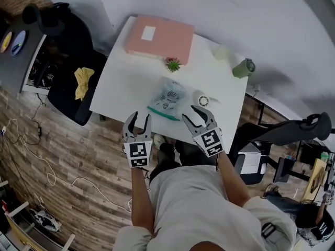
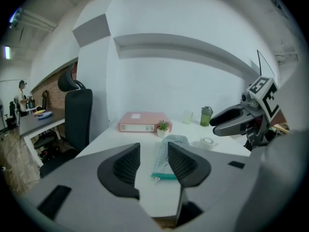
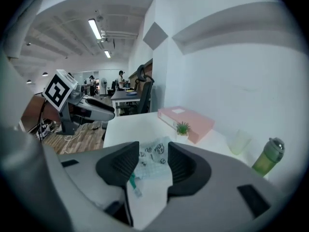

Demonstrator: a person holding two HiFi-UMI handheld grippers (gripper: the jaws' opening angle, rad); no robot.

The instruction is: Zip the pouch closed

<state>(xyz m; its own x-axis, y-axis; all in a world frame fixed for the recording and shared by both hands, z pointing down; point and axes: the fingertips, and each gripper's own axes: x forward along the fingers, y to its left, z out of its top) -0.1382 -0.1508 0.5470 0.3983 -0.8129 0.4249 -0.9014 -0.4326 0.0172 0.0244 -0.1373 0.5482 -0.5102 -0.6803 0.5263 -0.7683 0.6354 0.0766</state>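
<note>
Currently I have the left gripper (image 1: 137, 117) with its jaws apart and nothing between the pads; through the gap I see only bare tabletop and, farther off, the pouch (image 1: 168, 99). The right gripper (image 1: 190, 114) is likewise released and empty, its jaws framing the pouch from above without touching it. Both grippers hang over the near edge of the white table (image 1: 125, 82), the left one just off the pouch's left corner, the right one at its right corner. The pouch lies flat on the table between and just beyond them, clear with small dark printed figures, its teal zipper strip (image 1: 163, 114) along the side nearest me. Just right of the pouch sits a small roll of tape (image 1: 203, 100). Behind it stands a little potted plant (image 1: 172, 64), then a pink binder (image 1: 159, 38) at the far edge. A pale cup (image 1: 221, 52) and a green bottle (image 1: 243, 68) stand at the far right. A black chair (image 1: 68, 95) with a yellow cloth (image 1: 82, 81) on it is left of the table.
</note>
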